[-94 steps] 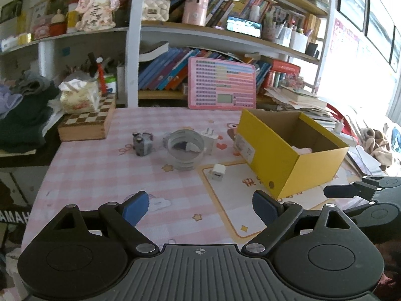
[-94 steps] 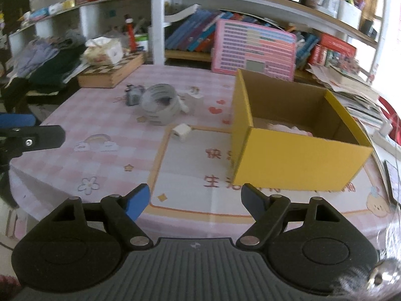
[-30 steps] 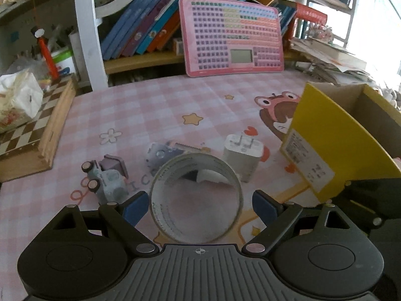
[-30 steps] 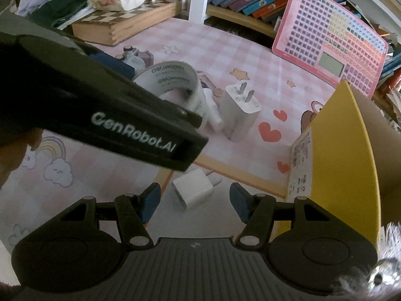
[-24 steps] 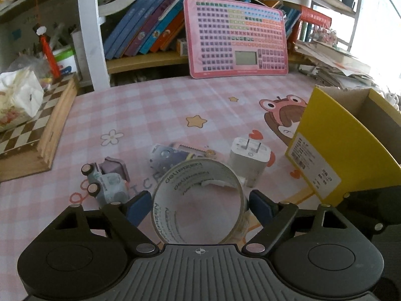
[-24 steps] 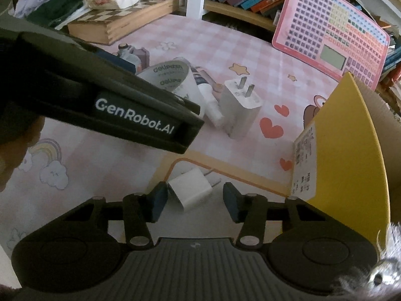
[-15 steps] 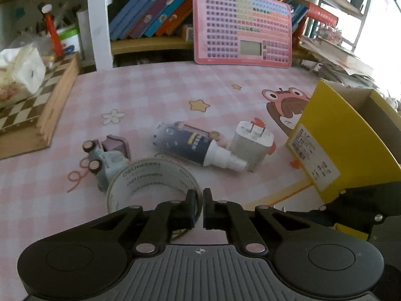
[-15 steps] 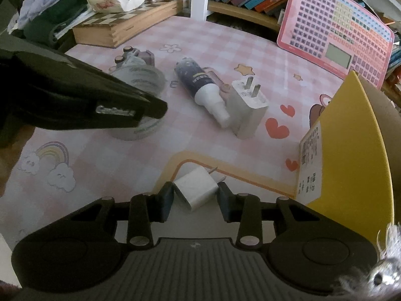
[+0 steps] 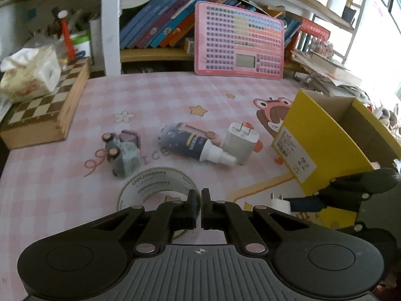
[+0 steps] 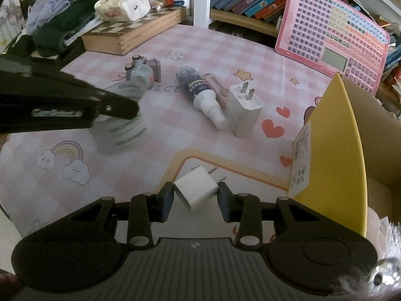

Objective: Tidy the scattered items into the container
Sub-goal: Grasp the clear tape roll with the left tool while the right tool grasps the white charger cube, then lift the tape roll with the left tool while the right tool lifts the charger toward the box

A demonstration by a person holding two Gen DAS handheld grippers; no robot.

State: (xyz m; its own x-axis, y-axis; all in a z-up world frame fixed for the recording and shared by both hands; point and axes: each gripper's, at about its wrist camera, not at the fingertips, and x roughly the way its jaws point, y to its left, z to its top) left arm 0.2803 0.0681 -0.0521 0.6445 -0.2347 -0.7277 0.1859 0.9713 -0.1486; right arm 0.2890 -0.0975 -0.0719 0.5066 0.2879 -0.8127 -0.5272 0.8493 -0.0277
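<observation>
Left gripper pinched closed; right gripper clamped, both angled downward.

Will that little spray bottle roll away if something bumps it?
Probably a bit. The spray bottle is round and lies on its side on the tablecloth, so a sideways nudge could set it rolling. The big white plug sits right against its nozzle end and would likely stop it that way. It looks small and light.

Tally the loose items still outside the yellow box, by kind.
White plug adapters: 2
Tape roll: 1
Spray bottle: 1
Toy truck: 1
Pink comb-like item, half hidden behind the bottle: 1
Total: 6
</observation>
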